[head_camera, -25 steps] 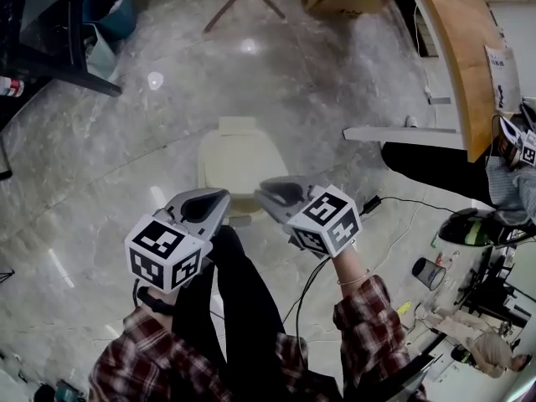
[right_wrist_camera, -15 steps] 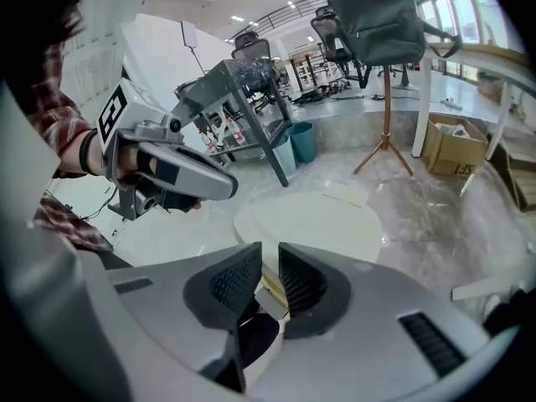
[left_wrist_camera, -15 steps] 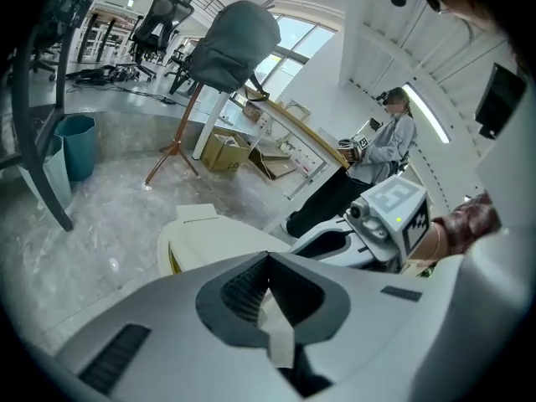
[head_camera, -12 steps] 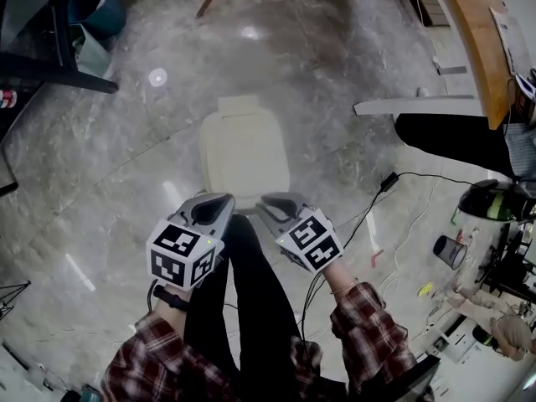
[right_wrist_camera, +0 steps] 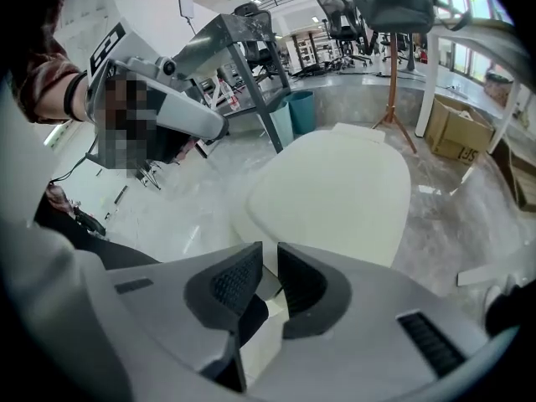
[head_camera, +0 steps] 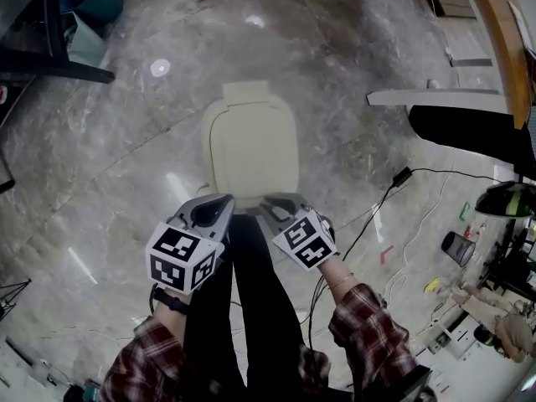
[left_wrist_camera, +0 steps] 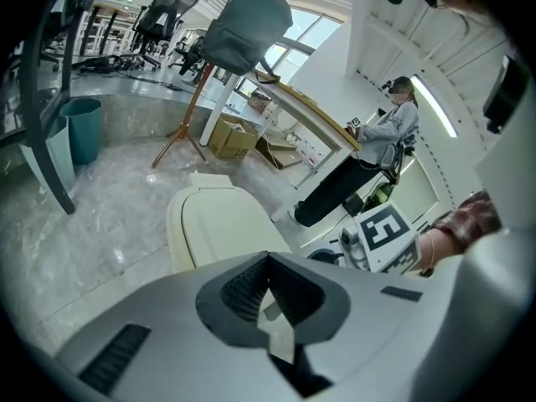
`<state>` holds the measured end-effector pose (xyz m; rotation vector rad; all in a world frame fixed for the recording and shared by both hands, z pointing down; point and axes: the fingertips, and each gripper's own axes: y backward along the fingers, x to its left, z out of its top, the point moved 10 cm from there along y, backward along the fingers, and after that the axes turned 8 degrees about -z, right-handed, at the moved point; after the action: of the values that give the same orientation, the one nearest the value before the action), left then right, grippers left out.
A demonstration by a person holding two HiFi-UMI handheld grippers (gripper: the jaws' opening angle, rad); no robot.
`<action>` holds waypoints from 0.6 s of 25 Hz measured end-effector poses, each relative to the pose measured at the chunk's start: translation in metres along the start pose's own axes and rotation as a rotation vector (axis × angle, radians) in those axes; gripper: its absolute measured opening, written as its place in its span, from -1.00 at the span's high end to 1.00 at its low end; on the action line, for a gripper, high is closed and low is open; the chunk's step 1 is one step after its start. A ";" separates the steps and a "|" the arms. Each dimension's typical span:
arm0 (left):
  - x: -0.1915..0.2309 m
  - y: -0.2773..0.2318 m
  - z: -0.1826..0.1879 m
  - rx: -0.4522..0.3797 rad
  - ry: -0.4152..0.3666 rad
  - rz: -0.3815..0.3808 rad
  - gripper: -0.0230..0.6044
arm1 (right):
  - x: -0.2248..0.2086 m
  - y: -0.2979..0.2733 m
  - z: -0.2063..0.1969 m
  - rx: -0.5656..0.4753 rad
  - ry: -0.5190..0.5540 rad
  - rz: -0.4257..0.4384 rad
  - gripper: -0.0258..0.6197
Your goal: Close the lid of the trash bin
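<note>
Lid lies flat on the cream trash bin, which stands on the marble floor just beyond your legs, so the closing looks done. Your left gripper has its jaws pressed together on nothing. Your right gripper shows a narrow slit between its jaws, also empty. Both hang at the bin's near edge, likely because nothing needs holding.

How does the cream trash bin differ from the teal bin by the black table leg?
The cream rounded plastic trash bin has its lid down; the teal round bin is open-topped. The cream one stands close ahead, the teal one far off left. Both stand upright on the grey marble floor.
</note>
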<state>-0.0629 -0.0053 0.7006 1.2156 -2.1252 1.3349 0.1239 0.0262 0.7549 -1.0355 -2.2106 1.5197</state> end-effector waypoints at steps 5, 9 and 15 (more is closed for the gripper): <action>0.006 -0.001 -0.008 -0.013 0.012 0.009 0.90 | -0.003 -0.009 -0.005 -0.011 0.027 -0.017 0.75; 0.007 0.003 -0.009 -0.028 0.022 0.017 0.89 | -0.002 -0.012 -0.004 -0.013 0.021 -0.028 0.79; 0.006 0.005 -0.009 -0.042 0.031 0.022 0.90 | -0.004 -0.017 -0.004 0.012 0.010 -0.035 0.82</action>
<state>-0.0711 0.0001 0.7062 1.1514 -2.1400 1.3023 0.1223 0.0231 0.7724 -0.9938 -2.1989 1.5081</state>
